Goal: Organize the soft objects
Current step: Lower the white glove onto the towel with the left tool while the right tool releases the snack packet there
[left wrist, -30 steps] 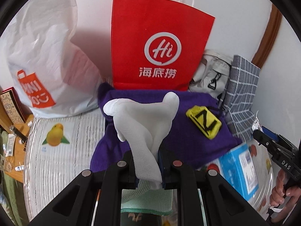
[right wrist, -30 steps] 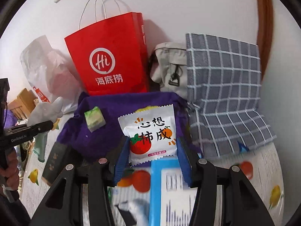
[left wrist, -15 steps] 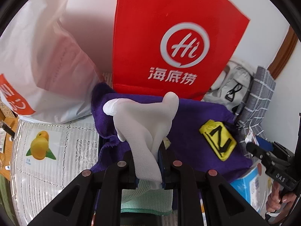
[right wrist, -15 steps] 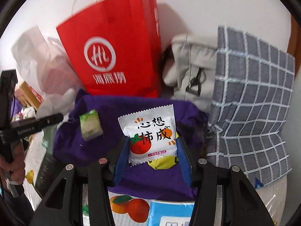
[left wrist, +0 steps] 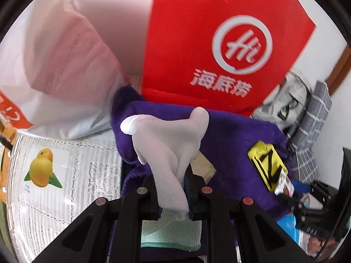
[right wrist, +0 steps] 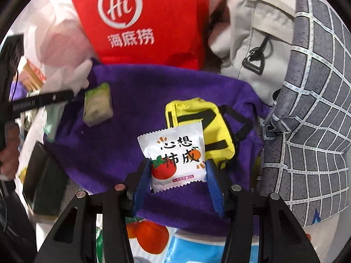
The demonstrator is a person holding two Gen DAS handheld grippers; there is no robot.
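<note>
Left wrist view: left gripper [left wrist: 172, 194] pinches white sock [left wrist: 169, 144] above purple towel [left wrist: 237, 131]. Right gripper [right wrist: 178, 176] clamps snack packet [right wrist: 175, 155] over purple towel, near yellow pouch [right wrist: 197, 118].

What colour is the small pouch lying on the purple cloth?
Yellow with black lettering and a black strap: the pouch shows best in the right wrist view, behind the held packet.

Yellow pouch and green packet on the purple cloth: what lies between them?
Only bare purple cloth lies between the yellow pouch and green packet, in the right wrist view.
</note>
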